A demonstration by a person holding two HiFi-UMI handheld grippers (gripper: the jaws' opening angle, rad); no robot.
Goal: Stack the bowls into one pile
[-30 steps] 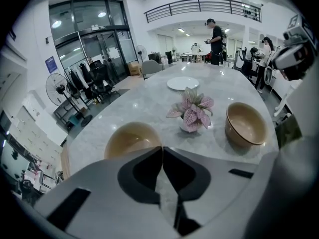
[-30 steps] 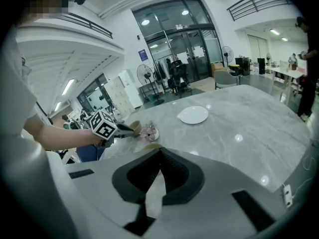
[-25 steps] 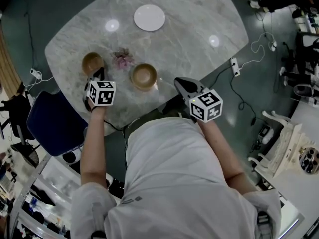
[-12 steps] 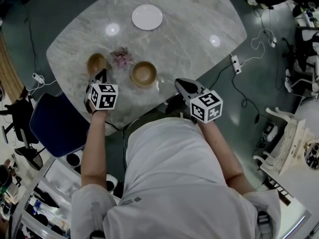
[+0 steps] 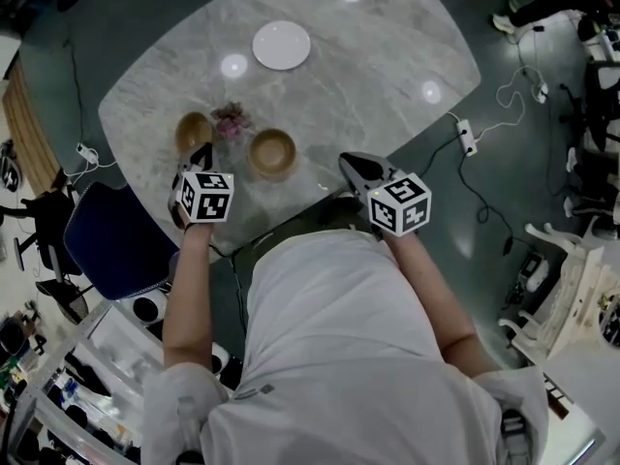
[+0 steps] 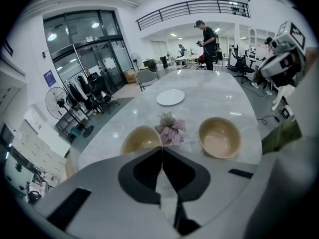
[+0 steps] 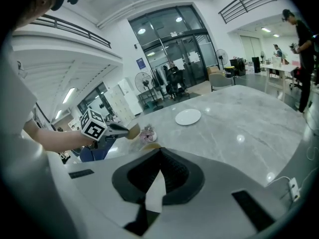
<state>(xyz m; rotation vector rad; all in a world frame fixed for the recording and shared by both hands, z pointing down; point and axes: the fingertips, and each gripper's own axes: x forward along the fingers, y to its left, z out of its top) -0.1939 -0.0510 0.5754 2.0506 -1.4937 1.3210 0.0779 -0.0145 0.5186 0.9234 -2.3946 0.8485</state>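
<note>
Left gripper (image 6: 162,151) barely shifted, jaws together, small bowl (image 6: 140,139) just ahead; right gripper (image 7: 159,151) closed too, larger bowl (image 5: 272,152) leftward.

Wearer: pale grey-white short-sleeved top (image 5: 329,337), small dark print low on the back; arms bare below the sleeves. Tools: left gripper (image 5: 202,151) and right gripper (image 5: 348,161) have light grey moulded shells with black pads inside the jaws. Each carries a white cube, left cube (image 5: 203,196), right cube (image 5: 400,204), faces printed with black square markers

Glossy marble table (image 5: 387,76) bears 2 matt wooden bowls (image 5: 272,151).
</note>
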